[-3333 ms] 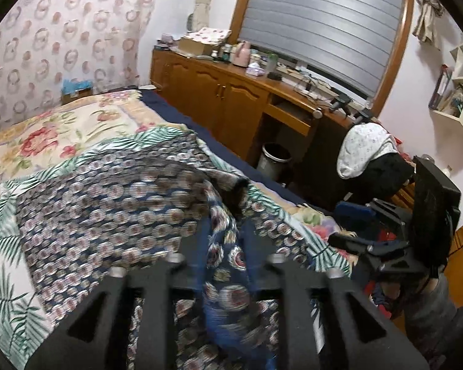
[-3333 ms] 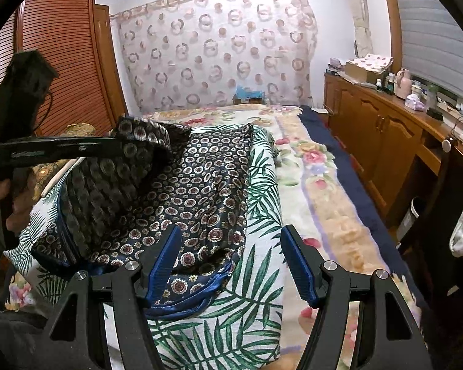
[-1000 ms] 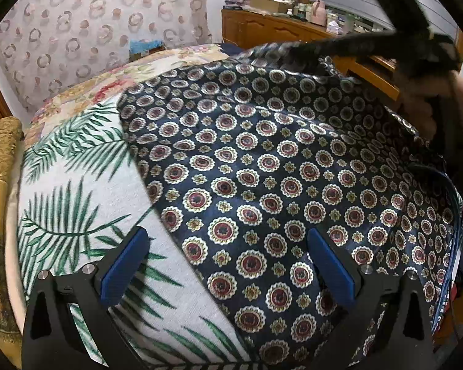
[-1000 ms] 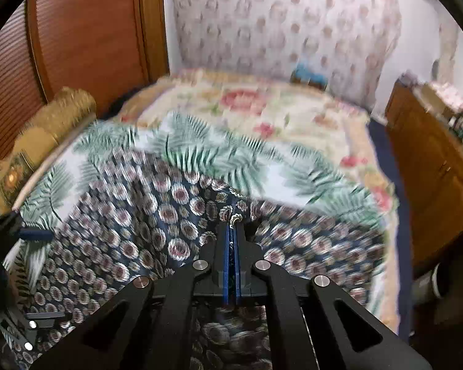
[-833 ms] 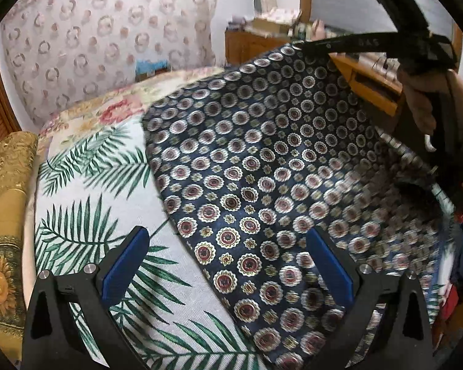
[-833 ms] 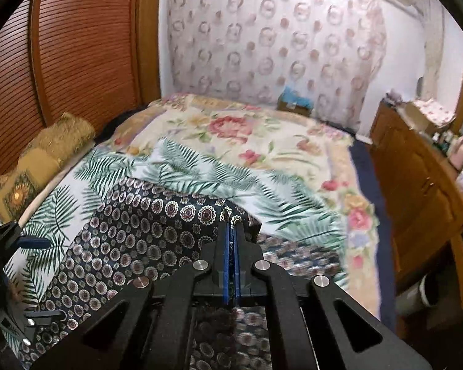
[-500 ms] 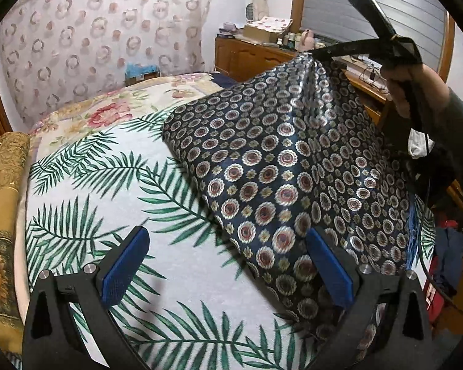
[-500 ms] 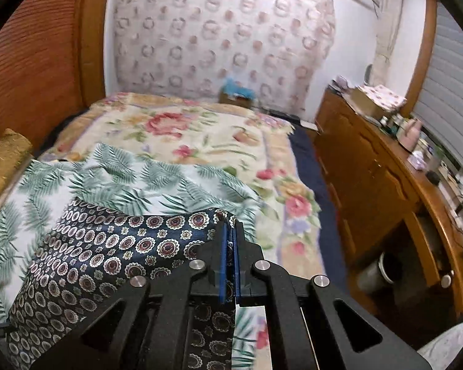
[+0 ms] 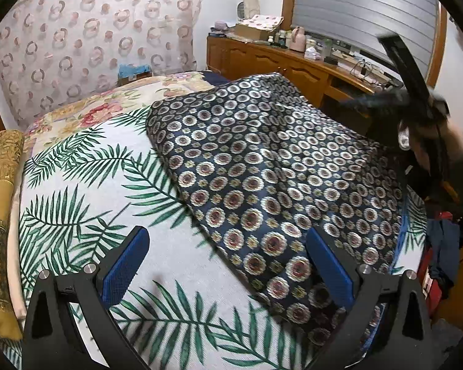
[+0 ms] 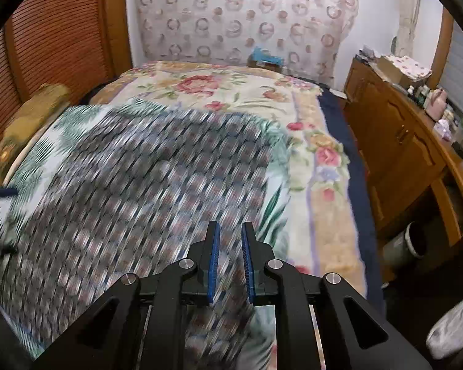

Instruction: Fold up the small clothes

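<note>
A dark blue garment [image 9: 271, 166] with a red-and-white medallion print lies spread flat on the palm-leaf bedspread [image 9: 77, 191]. It also shows, motion-blurred, in the right wrist view [image 10: 132, 191]. My left gripper [image 9: 228, 262] is wide open and empty, low over the bed at the garment's near edge. My right gripper [image 10: 230, 259] has its jaws slightly parted with nothing between them, just above the garment's right side. It shows as a blurred dark shape in the left wrist view [image 9: 413, 86].
A gold pillow [image 9: 0, 191] lies at the bed's left edge. A wooden dresser [image 10: 410, 154] with clutter runs along the right wall, with a waste bin [image 10: 407, 243] beside it. A floral blanket [image 10: 231, 89] covers the far bed. Clothes [image 9: 441, 252] pile at the bed's right side.
My right gripper held the garment's corner up and carried it across, then opened and let it go. The garment has dropped flat on the bed. My left gripper stayed open.
</note>
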The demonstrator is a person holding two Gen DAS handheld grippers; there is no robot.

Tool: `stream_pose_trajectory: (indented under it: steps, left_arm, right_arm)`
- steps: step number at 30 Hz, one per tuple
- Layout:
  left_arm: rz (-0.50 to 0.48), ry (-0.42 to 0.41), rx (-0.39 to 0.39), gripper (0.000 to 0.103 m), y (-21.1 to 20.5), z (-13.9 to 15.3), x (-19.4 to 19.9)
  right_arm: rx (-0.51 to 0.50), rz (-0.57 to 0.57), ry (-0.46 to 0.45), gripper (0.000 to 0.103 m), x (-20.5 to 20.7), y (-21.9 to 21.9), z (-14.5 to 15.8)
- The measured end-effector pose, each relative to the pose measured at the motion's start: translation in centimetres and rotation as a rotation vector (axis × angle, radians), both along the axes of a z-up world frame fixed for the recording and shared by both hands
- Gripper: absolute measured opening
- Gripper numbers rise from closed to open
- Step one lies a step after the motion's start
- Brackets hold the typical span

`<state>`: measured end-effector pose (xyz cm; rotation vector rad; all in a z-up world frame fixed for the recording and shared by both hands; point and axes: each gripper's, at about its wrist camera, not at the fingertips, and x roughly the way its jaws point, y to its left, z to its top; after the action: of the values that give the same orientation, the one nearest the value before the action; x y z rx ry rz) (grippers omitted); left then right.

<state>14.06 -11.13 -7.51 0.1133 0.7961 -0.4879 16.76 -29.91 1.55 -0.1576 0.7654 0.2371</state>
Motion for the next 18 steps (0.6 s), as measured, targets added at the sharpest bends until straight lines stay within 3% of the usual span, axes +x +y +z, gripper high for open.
stream_pose_trajectory:
  steps: [5, 7, 12, 18]
  left_arm:
    - [-0.020, 0.009, -0.014, 0.091, -0.8, 0.1, -0.6]
    - [-0.024, 0.011, -0.011, 0.086, -1.1, 0.1, -0.6]
    - [-0.027, 0.030, -0.010, 0.080, -1.5, -0.1, -0.8]
    - [-0.033, 0.041, -0.016, 0.075, -1.6, -0.3, -1.6]
  right_arm:
    - [-0.014, 0.000, 0.018, 0.015, -4.5, -0.6, -2.2]
    - [-0.003, -0.004, 0.014, 0.020, -6.1, -1.0, -2.5]
    - [0.044, -0.010, 0.022, 0.049, -8.9, -1.9, -3.0]
    - [0.062, -0.035, 0.034, 0.064, -9.9, -3.2, -3.6]
